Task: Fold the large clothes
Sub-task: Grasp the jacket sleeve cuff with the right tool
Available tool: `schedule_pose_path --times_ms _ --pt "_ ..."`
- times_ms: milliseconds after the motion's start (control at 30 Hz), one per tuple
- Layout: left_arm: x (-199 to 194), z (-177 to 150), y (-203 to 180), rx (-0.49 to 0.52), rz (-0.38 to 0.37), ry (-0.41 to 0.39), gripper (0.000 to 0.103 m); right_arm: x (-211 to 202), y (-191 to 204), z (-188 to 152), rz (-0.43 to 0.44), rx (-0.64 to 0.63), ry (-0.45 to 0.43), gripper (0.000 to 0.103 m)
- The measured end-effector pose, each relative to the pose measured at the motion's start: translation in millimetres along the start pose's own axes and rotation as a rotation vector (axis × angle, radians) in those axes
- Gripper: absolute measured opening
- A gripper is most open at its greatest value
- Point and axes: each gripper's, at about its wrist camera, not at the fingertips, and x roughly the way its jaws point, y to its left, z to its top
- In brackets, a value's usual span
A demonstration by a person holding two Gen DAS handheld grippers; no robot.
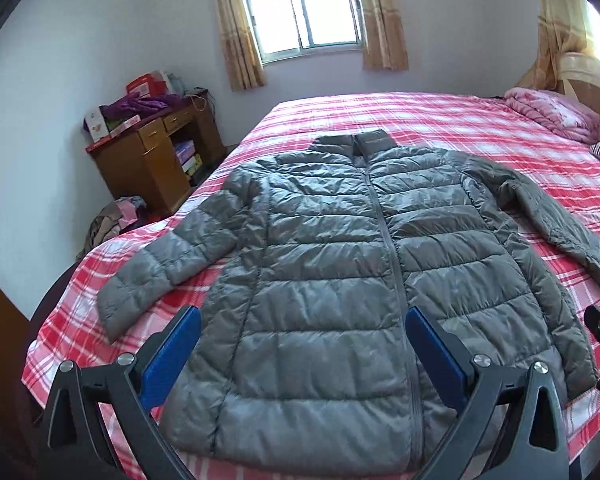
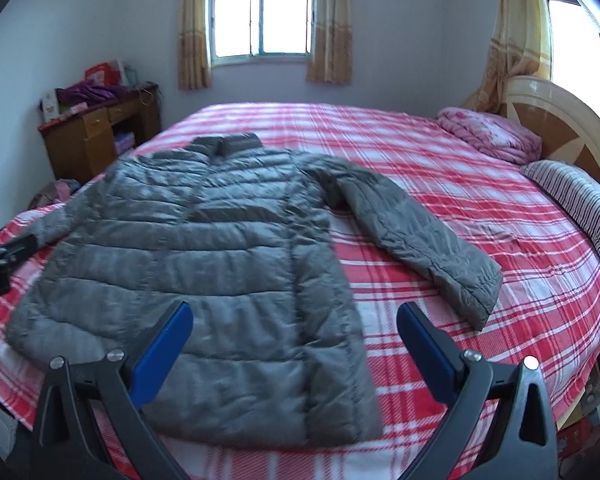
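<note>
Grey padded jacket (image 1: 340,280): laid flat, front up, zipped, sleeves spread, on the red-checked bed (image 1: 440,120). Left tongs (image 1: 300,344): held wide above the hem, nothing gripped. Right tongs (image 2: 294,336): likewise wide, empty.

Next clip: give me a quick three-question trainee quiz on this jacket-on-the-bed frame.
1. True or false: the jacket is already folded in half.
2. Which holds fabric? A) left gripper B) right gripper C) neither
3. Fill in: the jacket's zipper is ____.

Key: 1 false, it lies flat on the bed with both sleeves spread out. 2 C, both are open above the hem. 3 closed.
</note>
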Motion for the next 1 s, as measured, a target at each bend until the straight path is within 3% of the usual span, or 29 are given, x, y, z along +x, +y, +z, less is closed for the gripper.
schedule_pose_path --times_ms 200,533,867,1000 --pt "38 13 -13 0.000 -0.013 0.026 0.102 38 -26 7 -0.040 0.013 0.035 0.103" --pt "129 25 -36 0.009 0.030 0.102 0.102 97 -82 7 -0.103 0.113 0.117 0.103" --pt "200 26 -41 -0.005 0.080 0.164 0.102 116 -192 -3 -0.280 0.365 0.104 0.103" --pt "209 28 -41 -0.012 0.075 0.173 0.102 130 -217 -13 -0.288 0.449 0.135 0.103"
